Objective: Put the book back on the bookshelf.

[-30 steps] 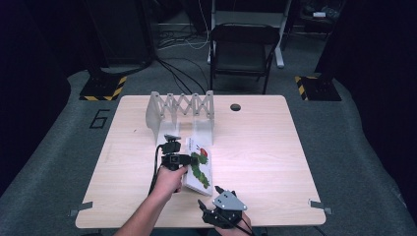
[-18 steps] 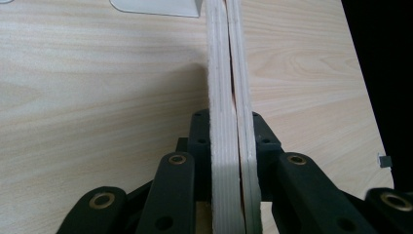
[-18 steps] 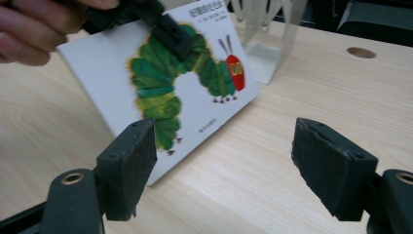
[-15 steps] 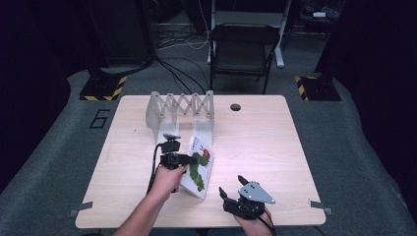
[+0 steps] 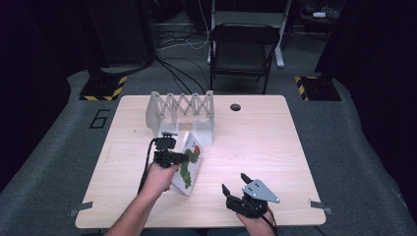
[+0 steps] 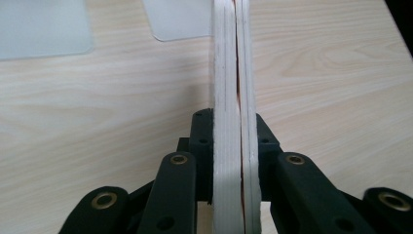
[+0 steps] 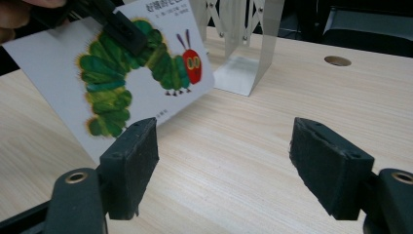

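Clamping the picture book [image 5: 189, 164] by its edge with the left gripper [image 5: 169, 157], both jaws pressing flat on the white board pages [image 6: 233, 122] from the two sides. Holding the book upright and tilted, just in front of the white folding rack [image 5: 182, 110] and a little toward the person's side of it, lower corner close to the wooden table [image 5: 275, 142]; not possible to tell whether this corner is touching the wood. Showing the cover with the green caterpillar [image 7: 129, 73] and its red head toward the right gripper [image 7: 224, 165]. Keeping the right gripper [image 5: 241, 189] released, jaws standing wide apart with nothing between them, only bare table wood seen through the gap. Hovering well apart from the rack, near the table edge on the person's side and to the right of the book. Lying beyond the rack's right end, a small round hole [image 5: 235, 106] in the tabletop.
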`<state>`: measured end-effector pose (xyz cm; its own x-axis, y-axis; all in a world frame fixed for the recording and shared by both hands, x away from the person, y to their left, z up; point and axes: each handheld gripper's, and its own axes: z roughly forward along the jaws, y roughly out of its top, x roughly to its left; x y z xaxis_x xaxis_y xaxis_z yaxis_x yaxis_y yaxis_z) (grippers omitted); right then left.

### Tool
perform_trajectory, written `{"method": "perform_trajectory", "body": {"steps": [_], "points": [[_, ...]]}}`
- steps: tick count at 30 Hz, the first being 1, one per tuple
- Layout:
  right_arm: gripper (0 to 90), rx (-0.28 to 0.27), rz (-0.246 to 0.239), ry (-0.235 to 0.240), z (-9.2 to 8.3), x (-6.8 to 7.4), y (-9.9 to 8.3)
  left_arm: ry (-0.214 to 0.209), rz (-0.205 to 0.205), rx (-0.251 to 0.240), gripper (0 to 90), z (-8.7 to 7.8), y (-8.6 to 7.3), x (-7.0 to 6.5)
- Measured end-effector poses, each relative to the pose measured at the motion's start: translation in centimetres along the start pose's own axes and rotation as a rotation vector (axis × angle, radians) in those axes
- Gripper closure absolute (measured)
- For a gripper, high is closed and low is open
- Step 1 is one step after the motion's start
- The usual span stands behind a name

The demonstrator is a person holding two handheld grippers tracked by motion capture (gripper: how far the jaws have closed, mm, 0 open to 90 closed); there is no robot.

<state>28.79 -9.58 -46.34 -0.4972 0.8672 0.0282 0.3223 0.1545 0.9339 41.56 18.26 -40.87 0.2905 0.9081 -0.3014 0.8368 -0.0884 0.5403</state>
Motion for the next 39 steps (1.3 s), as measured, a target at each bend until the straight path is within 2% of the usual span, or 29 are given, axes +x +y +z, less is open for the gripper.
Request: {"method": "perform_trajectory", "body": {"steps": [3, 8, 11, 13, 17, 20, 21, 22, 24, 27, 29, 30, 31, 33, 39], "points": [[26.3, -0.012, 0.005, 0.006, -0.1, -0.2, 0.2, 0.046, 0.010, 0.001, 77.2, -1.0, 0.3, 0.9], [26.6, -0.021, 0.017, 0.006, -0.1, -0.3, 0.3, 0.099, 0.004, 0.015, 77.2, -2.2, 0.8, 2.4], [27.0, -0.024, 0.026, 0.008, -0.1, -0.5, 0.3, 0.159, 0.015, 0.019, 77.1, -2.5, 1.3, 3.2], [27.1, -0.029, 0.033, 0.002, -0.3, -0.5, 0.5, 0.192, 0.000, 0.017, 77.2, -2.9, 1.7, 4.0], [27.2, -0.035, 0.037, 0.004, -0.4, -0.7, 0.6, 0.214, -0.013, 0.018, 77.1, -3.0, 2.1, 4.7], [27.3, -0.030, 0.039, 0.001, -0.5, -0.8, 0.6, 0.248, -0.023, 0.014, 77.2, -3.0, 2.6, 4.8], [27.3, -0.038, 0.038, 0.002, -0.5, -0.8, 0.6, 0.257, -0.003, 0.021, 77.2, -3.1, 2.8, 4.9], [27.3, -0.039, 0.035, -0.001, -0.6, -0.8, 0.6, 0.256, -0.022, 0.017, 77.1, -3.0, 3.0, 4.8], [27.0, -0.046, 0.037, 0.000, -0.7, -0.9, 0.7, 0.270, -0.007, 0.024, 77.1, -3.0, 3.5, 4.9], [25.7, -0.049, 0.033, -0.007, -0.8, -1.0, 0.8, 0.307, -0.020, 0.019, 77.1, -2.7, 4.2, 5.0], [25.3, -0.057, 0.036, -0.007, -0.9, -1.2, 0.9, 0.322, -0.045, 0.021, 77.1, -2.5, 4.7, 5.2], [24.9, -0.060, 0.039, -0.005, -0.9, -1.3, 0.9, 0.325, -0.042, 0.027, 77.1, -2.5, 4.9, 5.3], [24.7, -0.060, 0.039, -0.005, -0.9, -1.4, 1.0, 0.332, -0.062, 0.024, 77.1, -2.3, 5.1, 5.5], [24.7, -0.058, 0.042, -0.005, -1.0, -1.5, 1.0, 0.356, -0.056, 0.017, 77.1, -2.0, 5.4, 5.6], [24.7, -0.066, 0.052, -0.003, -1.1, -1.9, 1.2, 0.372, -0.061, -0.001, 77.1, -1.3, 6.5, 5.4]]}}
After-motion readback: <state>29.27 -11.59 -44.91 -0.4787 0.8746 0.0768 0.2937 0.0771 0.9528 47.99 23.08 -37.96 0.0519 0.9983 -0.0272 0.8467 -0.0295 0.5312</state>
